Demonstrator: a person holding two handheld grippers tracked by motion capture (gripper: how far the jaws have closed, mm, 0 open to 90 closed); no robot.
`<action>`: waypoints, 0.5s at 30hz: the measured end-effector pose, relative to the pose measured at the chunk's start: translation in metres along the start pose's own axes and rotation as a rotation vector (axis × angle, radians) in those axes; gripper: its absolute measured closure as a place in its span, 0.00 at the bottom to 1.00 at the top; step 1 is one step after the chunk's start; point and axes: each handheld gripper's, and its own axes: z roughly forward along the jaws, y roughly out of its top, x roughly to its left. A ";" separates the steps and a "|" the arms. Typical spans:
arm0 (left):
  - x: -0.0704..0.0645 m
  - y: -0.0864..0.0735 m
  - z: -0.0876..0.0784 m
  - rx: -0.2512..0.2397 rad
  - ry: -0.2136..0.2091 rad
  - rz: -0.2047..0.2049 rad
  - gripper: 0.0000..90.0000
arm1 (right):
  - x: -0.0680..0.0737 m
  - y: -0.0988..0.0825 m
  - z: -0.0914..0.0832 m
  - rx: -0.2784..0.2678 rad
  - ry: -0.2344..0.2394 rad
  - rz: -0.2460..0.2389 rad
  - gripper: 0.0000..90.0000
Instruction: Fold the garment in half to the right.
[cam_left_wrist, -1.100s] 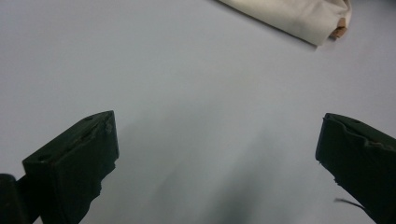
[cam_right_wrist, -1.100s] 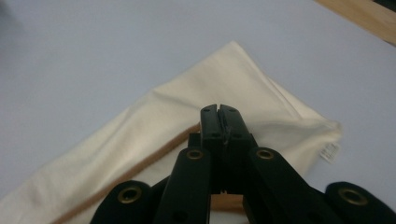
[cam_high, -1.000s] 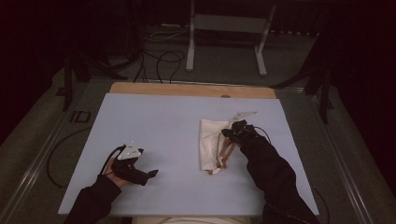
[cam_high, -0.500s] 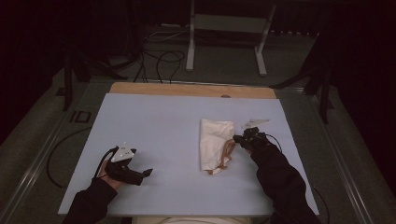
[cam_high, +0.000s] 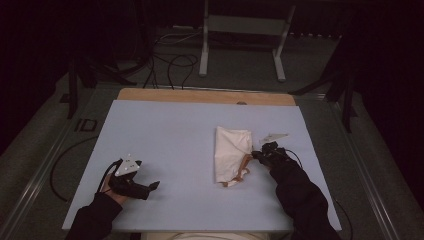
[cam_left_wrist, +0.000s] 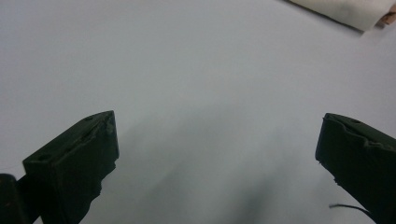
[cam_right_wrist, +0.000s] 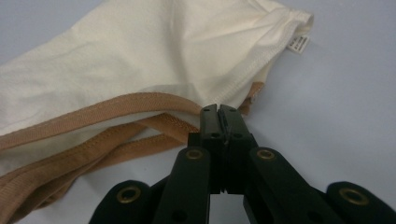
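Observation:
A cream cloth with tan straps lies folded on the pale blue table, right of centre. My right gripper sits low at the cloth's right edge. Seen from the right gripper view, its jaws are pressed together, and the right gripper tips meet the stitched hem of the cloth where a tan strap runs under; I see no fabric between them. My left gripper rests near the front left. The left gripper stands wide open over bare table.
A wooden strip borders the table's far edge. Beyond it stand a metal frame and floor cables. A small white label hangs from the cloth's corner.
My right gripper has slid from over the cloth's right part to its right edge and sunk toward the table. The left hand has stayed about where it was.

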 end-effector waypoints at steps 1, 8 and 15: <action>-0.001 0.000 0.001 0.002 0.004 0.004 0.00 | 0.000 -0.001 0.000 0.001 -0.001 0.003 0.99; -0.001 -0.001 0.002 0.000 0.007 0.005 0.00 | -0.002 -0.004 0.000 0.006 -0.008 0.012 0.91; -0.003 -0.001 0.004 0.009 -0.005 0.015 0.00 | -0.008 0.000 -0.008 -0.031 -0.019 0.022 0.72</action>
